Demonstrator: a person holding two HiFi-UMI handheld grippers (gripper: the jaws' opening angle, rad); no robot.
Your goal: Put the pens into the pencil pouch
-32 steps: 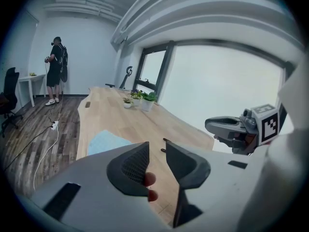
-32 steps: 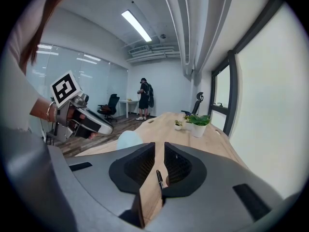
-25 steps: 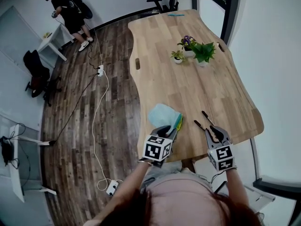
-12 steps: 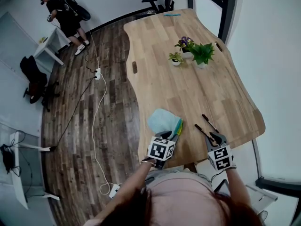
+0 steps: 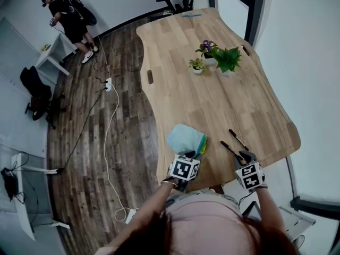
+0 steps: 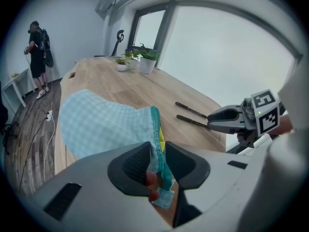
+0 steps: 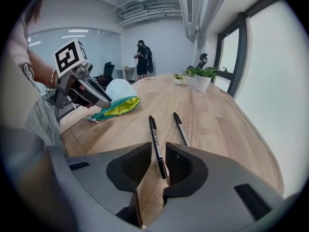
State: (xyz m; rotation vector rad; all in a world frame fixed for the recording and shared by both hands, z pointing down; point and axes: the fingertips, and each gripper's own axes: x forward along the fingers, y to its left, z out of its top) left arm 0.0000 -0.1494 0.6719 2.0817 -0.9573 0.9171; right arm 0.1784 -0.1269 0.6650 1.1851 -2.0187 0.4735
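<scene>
A light-blue checked pencil pouch (image 5: 185, 137) with a teal zipper and yellow lining lies near the table's front edge. My left gripper (image 5: 189, 154) is at its near end. In the left gripper view the pouch's (image 6: 106, 124) zipper edge sits between the jaws of the left gripper (image 6: 158, 151), which have just been closing; I see no firm pinch. Two black pens (image 5: 231, 152) (image 5: 237, 139) lie side by side to the right. My right gripper (image 7: 158, 156) stands open low over the table, with the near end of the left pen (image 7: 155, 139) between its jaws and the other pen (image 7: 179, 129) just outside.
Small potted plants (image 5: 218, 57) stand at mid-table, and a thin blue object (image 5: 191, 15) lies at the far end. The table's front edge (image 5: 212, 180) is just under my hands. A person (image 5: 66, 15) stands far left, beyond a cable and power strip (image 5: 109, 84) on the floor.
Both grippers have sunk toward the table. The right one has come down around the near end of the left pen. The left one stays at the pouch's near edge.
</scene>
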